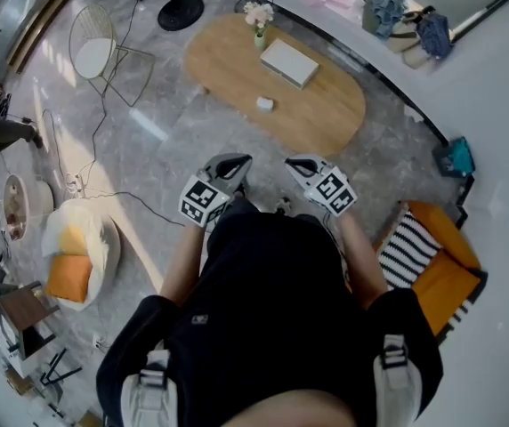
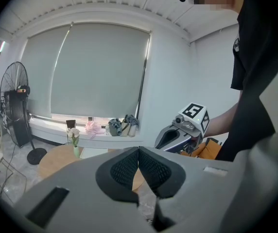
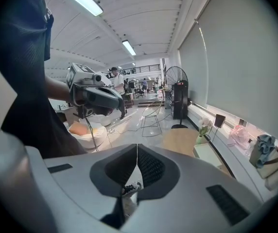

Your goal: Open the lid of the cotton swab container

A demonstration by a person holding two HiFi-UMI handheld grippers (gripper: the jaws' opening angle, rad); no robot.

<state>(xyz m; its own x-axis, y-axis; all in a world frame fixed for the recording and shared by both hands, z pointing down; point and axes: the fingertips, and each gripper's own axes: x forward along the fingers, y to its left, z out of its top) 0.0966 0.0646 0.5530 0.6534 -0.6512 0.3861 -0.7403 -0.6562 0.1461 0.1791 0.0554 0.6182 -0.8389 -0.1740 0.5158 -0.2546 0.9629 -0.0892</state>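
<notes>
You stood well back from the wooden surface (image 1: 326,118), with both tools raised in front of your chest. Your left hand-held gripper (image 2: 138,153) was fully closed, its ribbed pads meeting with nothing between them. Your right hand-held gripper (image 3: 137,165) was shut the same way and was also empty. Neither was anywhere near the work.

The cotton swab container (image 1: 264,103) was, as best I could judge, the small white item near the middle of that surface. It lay between the flat white box (image 1: 290,62) and the edge nearest you, apart from both the box and the vase (image 1: 259,34) of flowers. It showed too small to make out its lid, its hinge side, or which way it opened.

A container like that was probably light plastic: stiff-walled, smooth and a little slippery. It would likely slide or tip on the wood if you pushed at the lid with one tool alone. I would have pinched the body low across its sides with one hand-held gripper to pin it down. The other could then take the lid's rim or tab and lift gently — too hard a squeeze could bow the walls and jam the lid, and a sudden pop could scatter the swabs. The task had not begun; the approach came first.
</notes>
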